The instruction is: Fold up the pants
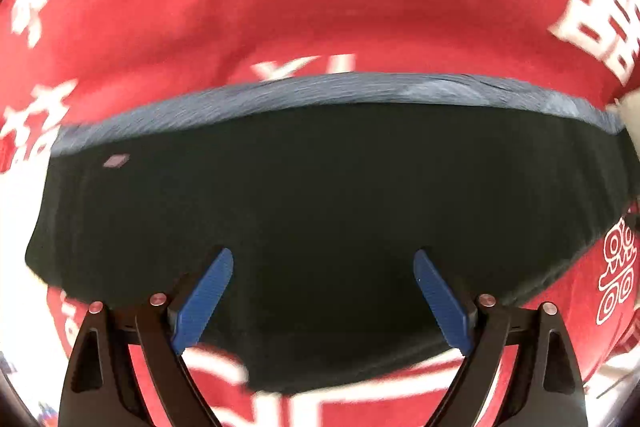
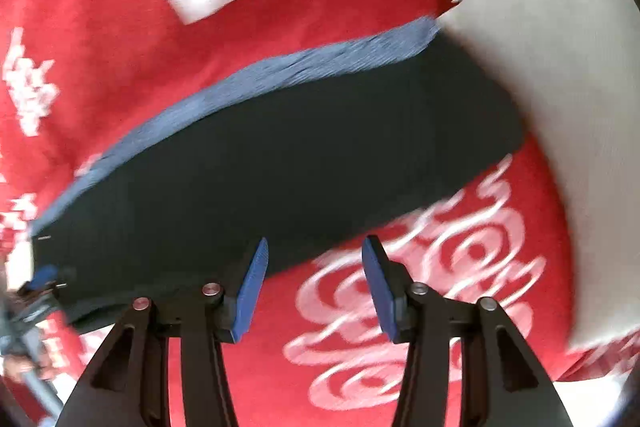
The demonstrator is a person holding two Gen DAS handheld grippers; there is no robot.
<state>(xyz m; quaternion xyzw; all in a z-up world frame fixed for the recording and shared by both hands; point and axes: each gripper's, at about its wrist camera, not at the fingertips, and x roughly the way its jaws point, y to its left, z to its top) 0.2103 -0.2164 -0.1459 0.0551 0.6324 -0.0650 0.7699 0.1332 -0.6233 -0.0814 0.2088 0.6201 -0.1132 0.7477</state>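
Dark pants (image 1: 320, 211) with a blue-grey waistband (image 1: 320, 91) lie flat on a red blanket (image 1: 280, 7) with white characters. My left gripper (image 1: 323, 261) is open and empty, its blue pads (image 1: 204, 301) spread wide over the near edge of the pants. In the right wrist view the pants (image 2: 280, 167) run diagonally with the waistband (image 2: 260, 75) on the far side. My right gripper (image 2: 315, 247) is open and empty, just past the near edge of the pants, over the blanket. The left gripper (image 2: 44, 277) shows at the far left by the pants' end.
A white pillow (image 2: 560, 87) lies at the right, covering the pants' far right end; it also shows in the left wrist view (image 1: 628, 111). The red blanket (image 2: 400, 327) surrounds the pants on all sides.
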